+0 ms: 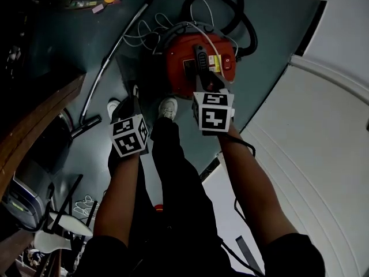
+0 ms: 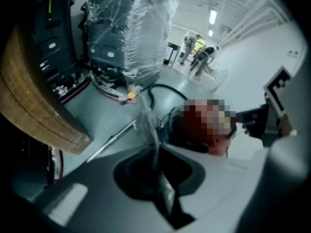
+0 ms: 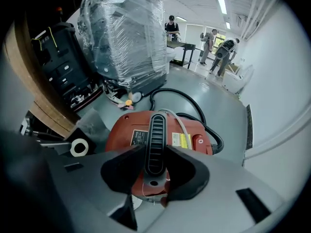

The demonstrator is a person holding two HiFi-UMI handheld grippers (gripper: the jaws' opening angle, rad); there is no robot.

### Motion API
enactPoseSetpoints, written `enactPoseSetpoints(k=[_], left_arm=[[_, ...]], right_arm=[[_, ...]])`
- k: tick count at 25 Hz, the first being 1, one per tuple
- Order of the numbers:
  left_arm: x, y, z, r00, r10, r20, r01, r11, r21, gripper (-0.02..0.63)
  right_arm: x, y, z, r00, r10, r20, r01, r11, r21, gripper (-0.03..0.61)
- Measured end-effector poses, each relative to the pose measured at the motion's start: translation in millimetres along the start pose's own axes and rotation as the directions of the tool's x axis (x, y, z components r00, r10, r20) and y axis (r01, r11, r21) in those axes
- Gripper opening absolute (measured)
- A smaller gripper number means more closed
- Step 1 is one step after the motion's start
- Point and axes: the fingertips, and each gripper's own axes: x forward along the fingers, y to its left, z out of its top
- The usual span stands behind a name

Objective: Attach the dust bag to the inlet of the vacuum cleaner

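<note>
1 vacuum cleaner [image 1: 190, 62], 1 dust bag [image 3: 90, 124], 1 hose [image 1: 252, 34]

Vacuum cleaner [image 1: 193, 62] front: hidden under right hand-held gripper [image 3: 155, 164] cube, head view.
Hose [image 1: 248, 27] behind vacuum cleaner: runs off top edge.
Thin sheet [image 2: 148, 125] in left hand-held gripper [image 2: 158, 169]: blurred, kind unclear.
People [image 3: 214, 47] far behind vacuum cleaner: too small.

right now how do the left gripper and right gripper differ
The left gripper has its jaws nearly together on a thin translucent sheet; the right gripper has its jaws wide apart, flanking the black handle of the red vacuum cleaner, with no clear grip. The left gripper is off to the vacuum cleaner's side; the right gripper is over it. Both angle downward.
</note>
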Motion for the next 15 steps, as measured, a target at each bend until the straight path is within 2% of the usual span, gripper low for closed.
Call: enactPoseSetpoints(k=[4,7,9,15], left_arm=[[8.8,-1.6,-13.1,1.0,0.02,-0.013,-0.019,0.997,0.072,0.025],[13.1,-1.1,-23.1,0.998,0.044,-0.038,-0.041,0.995,0.086,0.026],[16.2,-2.0,-29.2,0.997,0.046,-0.054,-0.042,0.997,0.066,0.026],[25.9,-8.2,-38.7,0.998,0.009,-0.067,-0.014,0.998,-0.066,0.026]], right_arm=[[0.7,0.5,-1.2,1.0,0.001,0.002,-0.001,1.0,-0.009,0.127],[0.2,0.8,-0.4,1.0,-0.001,0.007,0.001,1.0,-0.025,0.127],[0.2,1.7,-0.6,1.0,-0.003,0.013,0.004,0.999,-0.036,0.127],[0.1,1.8,-1.4,1.0,-0.004,0.024,0.005,0.999,-0.046,0.127]])
